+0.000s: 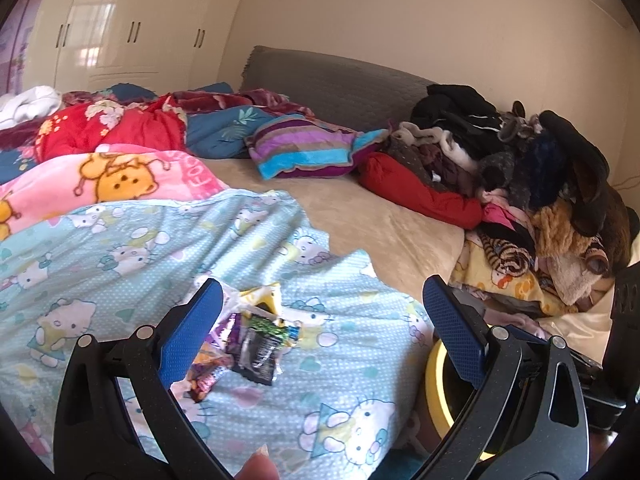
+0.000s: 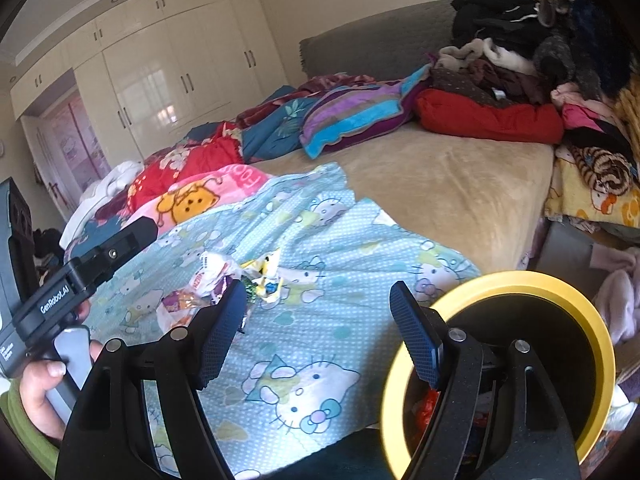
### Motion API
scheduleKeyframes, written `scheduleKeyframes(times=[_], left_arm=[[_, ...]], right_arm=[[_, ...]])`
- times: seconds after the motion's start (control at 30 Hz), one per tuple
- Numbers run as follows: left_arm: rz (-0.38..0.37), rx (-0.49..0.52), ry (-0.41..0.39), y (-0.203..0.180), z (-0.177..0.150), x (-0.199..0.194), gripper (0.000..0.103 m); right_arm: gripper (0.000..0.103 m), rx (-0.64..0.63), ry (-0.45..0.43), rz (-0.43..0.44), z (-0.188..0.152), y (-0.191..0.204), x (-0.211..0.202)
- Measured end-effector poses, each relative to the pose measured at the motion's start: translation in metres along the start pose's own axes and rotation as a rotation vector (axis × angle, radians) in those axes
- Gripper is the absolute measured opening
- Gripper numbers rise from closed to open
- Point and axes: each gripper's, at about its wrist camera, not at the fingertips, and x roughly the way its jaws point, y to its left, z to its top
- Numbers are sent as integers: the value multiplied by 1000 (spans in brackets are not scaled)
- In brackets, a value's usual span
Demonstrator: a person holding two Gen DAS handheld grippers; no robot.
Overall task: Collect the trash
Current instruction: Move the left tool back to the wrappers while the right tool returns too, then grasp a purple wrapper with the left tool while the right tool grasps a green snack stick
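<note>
A small heap of crumpled snack wrappers (image 1: 256,340) lies on the light-blue cartoon-cat sheet (image 1: 120,256). My left gripper (image 1: 324,284) hangs open just above and short of the heap, with nothing between its blue pads. In the right wrist view the same wrappers (image 2: 224,280) sit beside the left fingertip of my right gripper (image 2: 318,288), which is also open and holds nothing. A black bin with a yellow rim (image 2: 520,280) stands off the bed's corner, behind the right finger, with some red wrappers (image 2: 426,408) inside. The bin's rim (image 1: 434,376) also shows in the left wrist view.
Bare beige mattress (image 2: 440,192) lies beyond the sheet. A clothes pile (image 1: 520,168) fills the right side, with bright blankets (image 1: 120,176) and a striped pillow (image 1: 304,148) at the back. A hand (image 2: 40,392) holds the left gripper's black housing (image 2: 60,292). White wardrobes (image 2: 168,72) line the far wall.
</note>
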Motion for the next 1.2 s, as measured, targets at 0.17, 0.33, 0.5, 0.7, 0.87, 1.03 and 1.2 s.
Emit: scheduleKeyframes(times=[0.17,0.33,0.5,0.7,0.87,1.03,1.2], left_arm=[[23,-23,-3,17,2,-2,92],[45,-44,-1,35,3,-3,92],[68,-55,7,53,3,-6,92],[98,-60,27,76,-1,-8,92],[105,-57,58,89,-7,-7,88],[76,-46,110,96,-14,0,71],[54,-44,162,100,-23,10,53]], right_arm=[[72,-17,14,12,2,9,10],[72,-37,35,25,1,18,23],[72,-57,63,40,-1,28,39],[72,-73,93,63,-2,39,58],[72,-96,118,90,-5,50,78],[72,-97,159,118,-12,57,102],[71,-108,196,133,-19,61,121]])
